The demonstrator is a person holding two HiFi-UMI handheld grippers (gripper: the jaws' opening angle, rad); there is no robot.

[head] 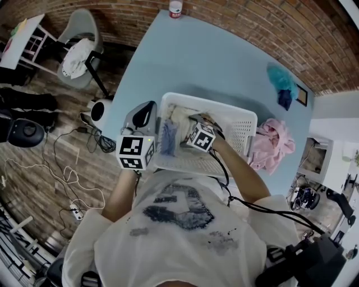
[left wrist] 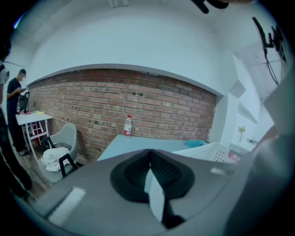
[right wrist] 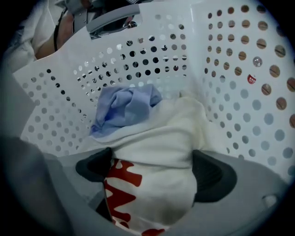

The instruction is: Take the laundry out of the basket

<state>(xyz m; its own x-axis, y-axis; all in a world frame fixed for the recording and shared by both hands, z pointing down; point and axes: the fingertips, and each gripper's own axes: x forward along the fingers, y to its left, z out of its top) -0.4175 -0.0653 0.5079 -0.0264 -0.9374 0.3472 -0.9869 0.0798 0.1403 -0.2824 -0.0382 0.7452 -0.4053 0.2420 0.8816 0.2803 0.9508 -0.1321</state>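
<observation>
The white perforated laundry basket stands on the light blue table. My right gripper reaches down inside it. In the right gripper view a white garment with red print fills the gap between the dark pads, and the right gripper is shut on it. A light blue cloth lies behind it against the basket wall, and shows in the head view as the blue cloth. My left gripper hovers at the basket's left rim; the left gripper is shut and holds nothing.
A pink garment lies on the table right of the basket and a teal cloth farther back. A bottle stands at the far edge by the brick wall. A grey chair with a white cloth, and cables, are on the floor at left.
</observation>
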